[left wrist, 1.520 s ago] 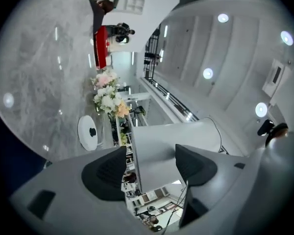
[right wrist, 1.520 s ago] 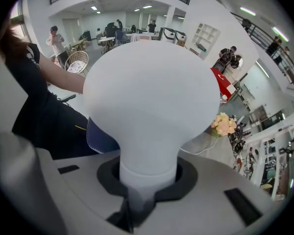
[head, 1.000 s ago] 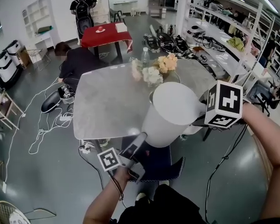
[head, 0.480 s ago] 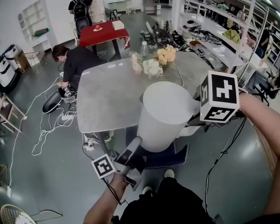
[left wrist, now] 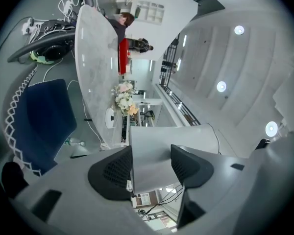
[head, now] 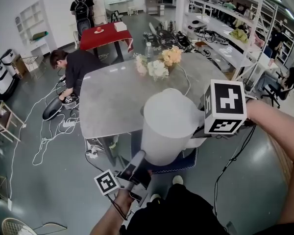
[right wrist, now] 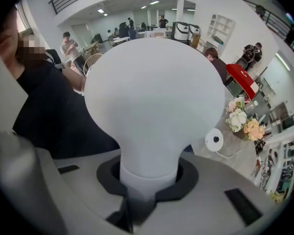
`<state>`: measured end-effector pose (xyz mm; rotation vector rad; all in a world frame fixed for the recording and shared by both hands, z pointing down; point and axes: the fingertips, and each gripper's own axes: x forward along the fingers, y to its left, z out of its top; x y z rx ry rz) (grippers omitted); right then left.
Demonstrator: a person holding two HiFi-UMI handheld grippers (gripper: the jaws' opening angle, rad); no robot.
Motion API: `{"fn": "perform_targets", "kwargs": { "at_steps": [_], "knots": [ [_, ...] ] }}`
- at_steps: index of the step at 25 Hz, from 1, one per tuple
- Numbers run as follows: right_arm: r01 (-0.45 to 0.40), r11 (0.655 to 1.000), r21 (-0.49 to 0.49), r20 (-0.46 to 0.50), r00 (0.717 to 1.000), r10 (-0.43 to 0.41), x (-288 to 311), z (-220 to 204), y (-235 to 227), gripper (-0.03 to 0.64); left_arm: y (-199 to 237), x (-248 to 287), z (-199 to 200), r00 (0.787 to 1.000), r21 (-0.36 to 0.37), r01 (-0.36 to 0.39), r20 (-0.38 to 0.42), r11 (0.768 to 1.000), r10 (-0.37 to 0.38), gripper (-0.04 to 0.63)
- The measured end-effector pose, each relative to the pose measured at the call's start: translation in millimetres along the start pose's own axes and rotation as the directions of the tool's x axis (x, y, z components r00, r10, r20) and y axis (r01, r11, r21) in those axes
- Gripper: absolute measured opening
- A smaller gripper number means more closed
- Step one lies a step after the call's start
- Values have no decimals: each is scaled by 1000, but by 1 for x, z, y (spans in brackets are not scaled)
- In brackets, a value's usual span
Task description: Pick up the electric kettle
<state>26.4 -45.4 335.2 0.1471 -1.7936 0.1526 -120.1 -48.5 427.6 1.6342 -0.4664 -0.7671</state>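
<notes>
A white electric kettle (head: pixel 167 126) hangs in the air in front of the grey table (head: pixel 112 102), off its round white base (right wrist: pixel 213 140), which lies on the table with its cable. My right gripper (head: pixel 202 129) comes from the right and is shut on the kettle's handle (right wrist: pixel 148 173); the kettle's body (right wrist: pixel 154 92) fills the right gripper view. My left gripper (head: pixel 139 157) reaches up from below. Its two black pads (left wrist: pixel 112 173) sit against both sides of the kettle's lower part (left wrist: pixel 154 153).
A bunch of flowers (head: pixel 159 65) stands at the table's far side. A blue chair (head: pixel 183 161) is under the kettle, close to my legs. A person (head: pixel 71 65) crouches left of the table among floor cables. A red table (head: pixel 105 33) and benches (head: pixel 220 38) lie beyond.
The kettle and both grippers have drifted together away from the table toward me, lower and a little left in the head view. Both grips look the same.
</notes>
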Motion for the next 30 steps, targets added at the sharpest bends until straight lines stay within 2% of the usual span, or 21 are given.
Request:
{"fn": "perform_targets", "kwargs": {
  "at_steps": [16, 30],
  "knots": [
    [-18, 998, -64, -47, 999, 15, 15, 12, -2, 72, 14, -17, 2, 999, -27, -7, 38, 1000, 8, 247],
    [-24, 998, -64, -53, 998, 20, 18, 0, -27, 72, 27, 8, 6, 1000, -46, -12, 26, 999, 14, 247]
  ]
}}
